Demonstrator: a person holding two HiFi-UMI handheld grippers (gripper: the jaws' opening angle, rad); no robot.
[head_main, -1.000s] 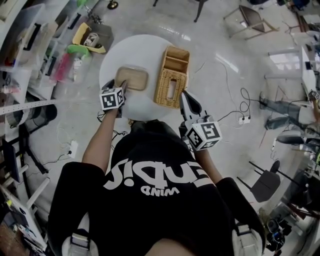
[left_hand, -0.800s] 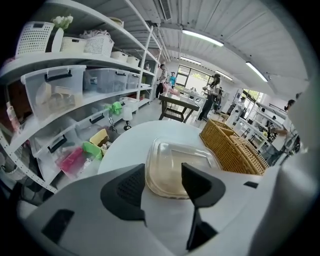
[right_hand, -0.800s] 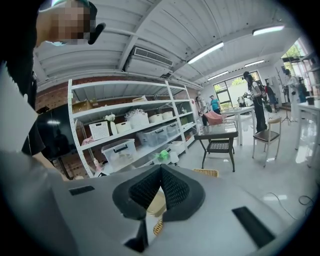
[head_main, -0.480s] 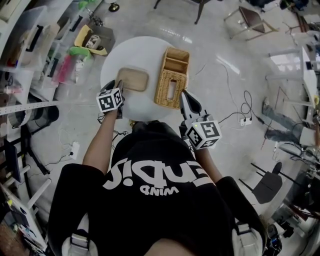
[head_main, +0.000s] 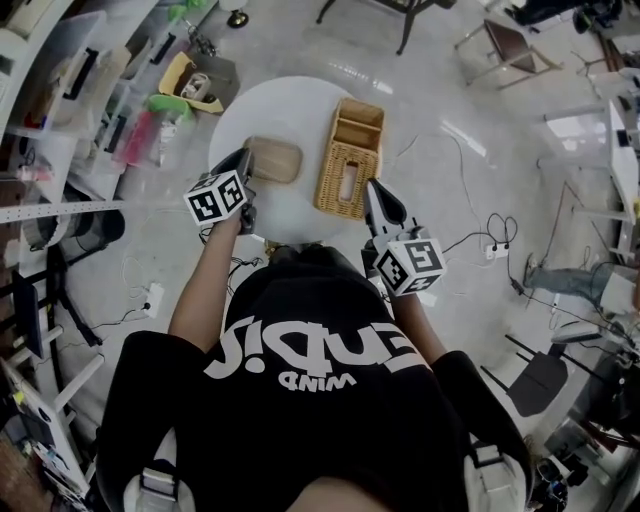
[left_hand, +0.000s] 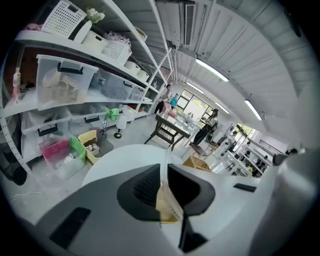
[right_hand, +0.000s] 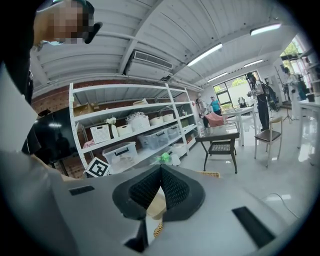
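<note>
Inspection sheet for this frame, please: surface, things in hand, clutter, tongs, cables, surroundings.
Surface: round white table.
Job's things: shallow tan tray, left end between the left tongs; wicker basket beside it, apart.
Clutter: nothing seen on the table.
Grippers: left tongs shut on the tray's edge; right tongs shut, empty, near the basket.
Cables: loose cable and power strip on the floor, right of the table.
Surroundings: shelving with bins at left; chair beyond.
</note>
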